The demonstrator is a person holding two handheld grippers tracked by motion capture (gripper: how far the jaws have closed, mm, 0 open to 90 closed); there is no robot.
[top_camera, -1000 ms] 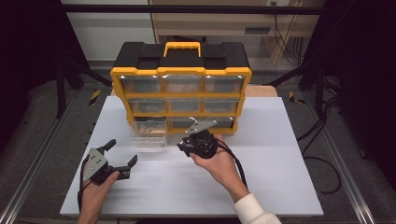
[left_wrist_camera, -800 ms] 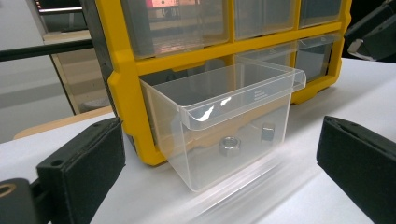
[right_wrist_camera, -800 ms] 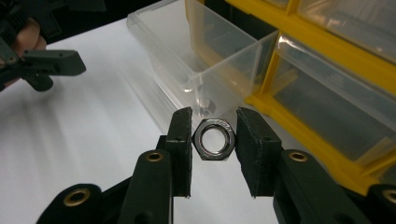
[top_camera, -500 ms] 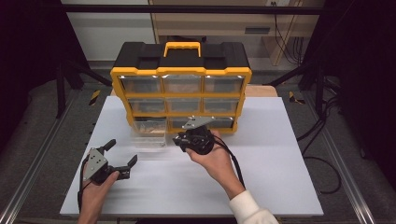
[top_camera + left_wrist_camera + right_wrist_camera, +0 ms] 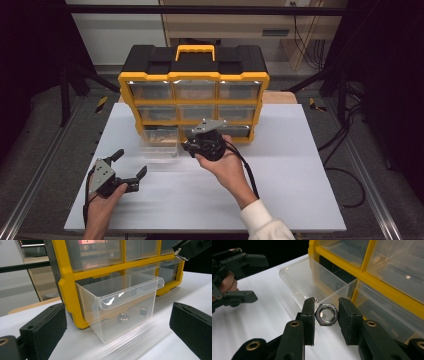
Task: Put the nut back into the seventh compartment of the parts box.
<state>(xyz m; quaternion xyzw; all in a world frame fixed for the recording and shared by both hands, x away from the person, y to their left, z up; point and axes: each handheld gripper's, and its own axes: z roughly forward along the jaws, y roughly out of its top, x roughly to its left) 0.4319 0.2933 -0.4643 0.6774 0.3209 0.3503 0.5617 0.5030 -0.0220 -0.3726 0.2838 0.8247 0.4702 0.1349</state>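
Observation:
A yellow and black organizer (image 5: 194,80) with clear drawers stands at the back of the white table (image 5: 280,190). One clear drawer (image 5: 159,148) is pulled out at its lower left and rests on the table. Two steel nuts (image 5: 123,318) lie in this drawer (image 5: 120,305). My right gripper (image 5: 190,146) hovers just right of the drawer, shut on a hex nut (image 5: 327,314) held between its pads (image 5: 309,312). My left gripper (image 5: 130,165) sits low on the table in front of the drawer, open and holding nothing, with its pads (image 5: 45,327) wide apart.
The organizer's other drawers (image 5: 195,91) are pushed in. Metal rails (image 5: 35,185) run along both table sides. Cables (image 5: 345,140) trail on the floor at the right. A cable (image 5: 247,170) hangs from my right gripper over the table's middle.
My right gripper has moved a little left and toward the organizer with the nut, closer to the pulled-out drawer. The left gripper has stayed put.

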